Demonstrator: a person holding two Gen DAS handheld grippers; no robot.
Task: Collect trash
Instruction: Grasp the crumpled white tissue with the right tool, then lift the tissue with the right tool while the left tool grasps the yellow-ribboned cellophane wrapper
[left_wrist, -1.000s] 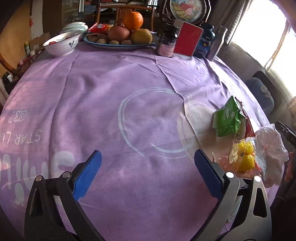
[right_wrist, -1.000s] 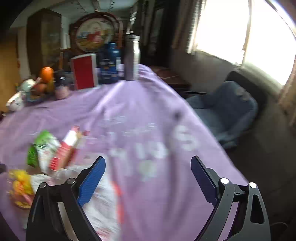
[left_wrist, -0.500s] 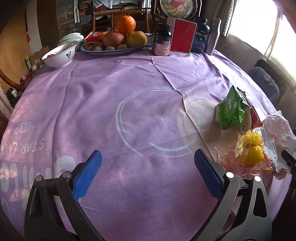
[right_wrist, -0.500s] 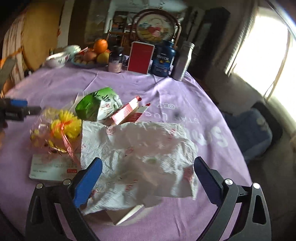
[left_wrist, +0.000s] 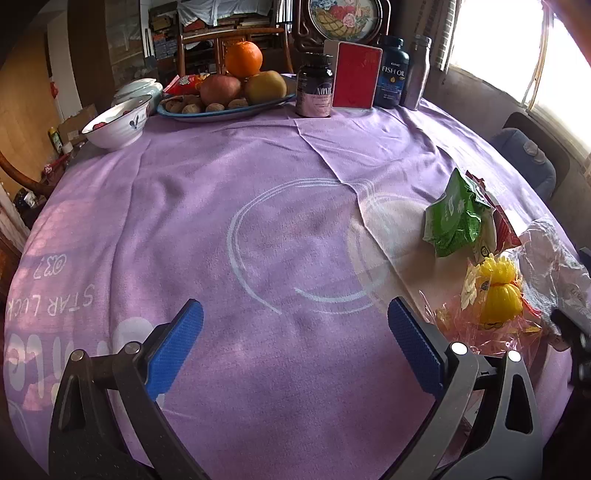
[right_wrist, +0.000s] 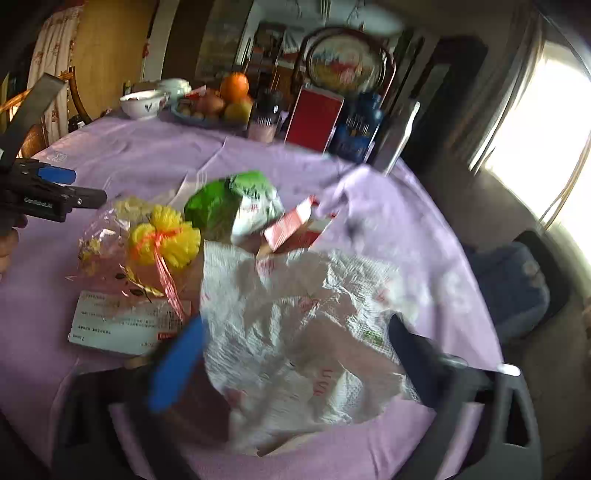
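Observation:
A pile of trash lies at the right side of the purple tablecloth (left_wrist: 184, 206): a green packet (left_wrist: 452, 221) (right_wrist: 221, 203), a red-and-white carton (right_wrist: 295, 225), a yellow pompom in clear wrap (left_wrist: 498, 291) (right_wrist: 164, 240), a paper slip (right_wrist: 122, 325) and a crumpled white plastic bag (right_wrist: 303, 332) (left_wrist: 557, 258). My right gripper (right_wrist: 295, 354) stands wide open just above the white bag, its blue pads on either side and not touching. My left gripper (left_wrist: 295, 343) is open over bare cloth, left of the pile, and shows at the left edge of the right wrist view (right_wrist: 55, 192).
At the table's far side stand a white bowl (left_wrist: 118, 125), a blue plate of fruit (left_wrist: 229, 99), a dark jar (left_wrist: 314, 92), a red box (left_wrist: 356, 75), a fish oil bottle (left_wrist: 395, 77) and a metal flask (left_wrist: 419, 70). A blue cushioned chair (right_wrist: 513, 280) sits right of the table.
The right gripper swung left from the table's edge to above the white bag and rolled. The left gripper has barely moved.

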